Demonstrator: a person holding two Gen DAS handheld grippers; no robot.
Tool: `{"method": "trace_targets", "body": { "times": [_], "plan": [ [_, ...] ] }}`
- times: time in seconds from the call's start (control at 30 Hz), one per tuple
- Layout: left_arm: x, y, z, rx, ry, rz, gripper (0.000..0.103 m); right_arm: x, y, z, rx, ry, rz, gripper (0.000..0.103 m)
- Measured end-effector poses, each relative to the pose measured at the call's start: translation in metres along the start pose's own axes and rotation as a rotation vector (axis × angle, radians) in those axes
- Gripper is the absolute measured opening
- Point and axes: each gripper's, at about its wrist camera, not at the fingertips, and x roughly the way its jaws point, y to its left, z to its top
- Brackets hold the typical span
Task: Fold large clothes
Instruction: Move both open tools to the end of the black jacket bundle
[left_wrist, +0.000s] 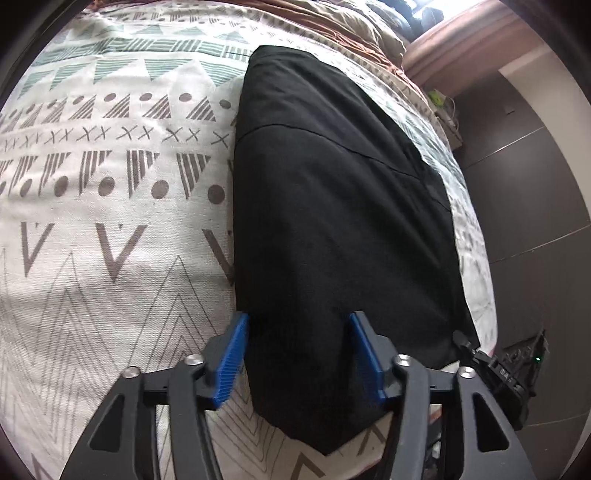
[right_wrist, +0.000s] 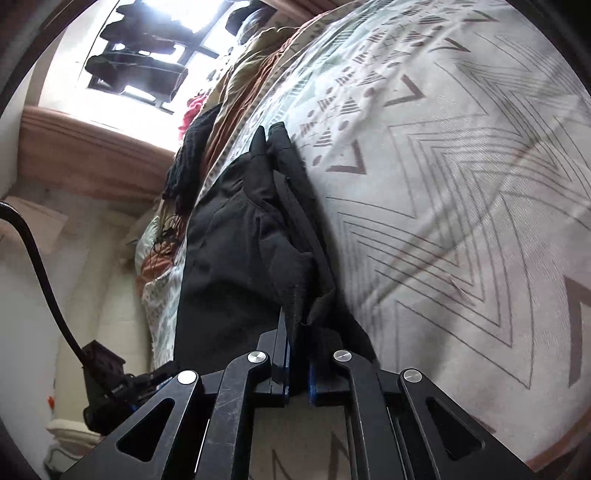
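— Where do we see the black garment (left_wrist: 332, 206) in relation to the fingers?

— In the left wrist view, it lies flat on the bed (left_wrist: 92, 258), and its near end passes between the two blue fingers (left_wrist: 232, 362) of the left gripper (left_wrist: 299, 321). These fingers are spread apart; the cloth is between them, but we do not see the pads pressing on it. In the right wrist view, the right gripper (right_wrist: 298, 354) has its fingers pressed together, and they pinch a bunched edge of the same garment (right_wrist: 240, 258).

— And the right gripper, can we see it from the left camera?

— Only a dark part of it, at the near right corner of the garment, beside the edge of the bed.

— How does the garment look?

— It is plain black. From the left it looks smooth and long, already folded narrow, with one seam line crossing it in the far half. From the right it looks more wrinkled, with folds and layers rising near the pinched edge.

— How many things do we count?

— One black garment, two grippers, each with two fingers. Under it is one patterned bedcover (right_wrist: 461, 221) with triangles, dots, crosses and zigzag lines. Farther away we see one brown blanket (right_wrist: 236, 96), crumpled, and other clothes (right_wrist: 192, 155) in a pile that we cannot count.
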Motion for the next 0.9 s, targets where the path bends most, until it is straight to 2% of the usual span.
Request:
{"method": "trace_targets", "body": {
  "times": [0.1,0.3,0.47,0.5,0.57,0.6,0.63,0.73,0.9],
  "plan": [
    [0.006,-0.002,-0.001,0.011,0.003,0.025,0.061,0.006,-0.005,-0.001,-0.013,0.013,-0.026,0.006],
    [0.005,-0.004,-0.002,-0.003,0.014,0.007,0.061,0.016,-0.007,0.003,-0.011,0.038,-0.063,0.006],
    [0.002,0.002,0.010,0.008,0.008,0.004,0.063,0.016,-0.010,0.006,-0.014,0.073,-0.040,0.006],
    [0.001,0.003,0.015,0.008,0.008,-0.001,0.063,0.016,-0.010,0.007,-0.023,0.079,-0.039,0.009],
    [-0.002,0.007,0.022,0.009,-0.001,-0.004,0.063,0.013,0.001,0.013,-0.082,0.081,-0.078,0.027],
    [-0.004,0.010,0.029,0.009,-0.014,0.003,0.063,0.010,0.005,0.014,-0.102,0.073,-0.112,0.052],
    [-0.006,0.013,0.033,0.008,-0.020,0.009,0.063,0.006,0.007,0.017,-0.118,0.061,-0.132,0.064],
    [-0.009,0.023,0.054,-0.017,-0.039,0.006,0.063,-0.005,0.014,0.033,-0.145,0.044,-0.094,0.064],
    [-0.001,0.031,0.082,-0.027,-0.048,0.016,0.063,0.003,0.021,0.072,-0.175,0.064,-0.097,0.064]
  ]
}}
